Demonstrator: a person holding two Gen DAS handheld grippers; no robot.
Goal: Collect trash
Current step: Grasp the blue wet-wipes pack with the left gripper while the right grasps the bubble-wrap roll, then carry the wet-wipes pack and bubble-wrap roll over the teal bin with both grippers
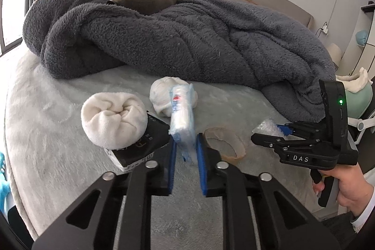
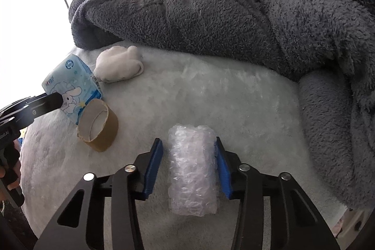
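Observation:
My left gripper is shut on a blue tissue pack with a cartoon print and holds it edge-up over the bed; the pack also shows in the right wrist view. My right gripper is open, its blue pads either side of a roll of bubble wrap lying on the sheet. The right pad touches the roll; the left pad stands a little apart. A brown tape roll core lies beside the tissue pack, and shows in the left wrist view.
A rolled white sock rests on a black box. Another white sock ball lies further back. A big grey fleece blanket is heaped across the far bed. The pale bed sheet spreads beneath everything.

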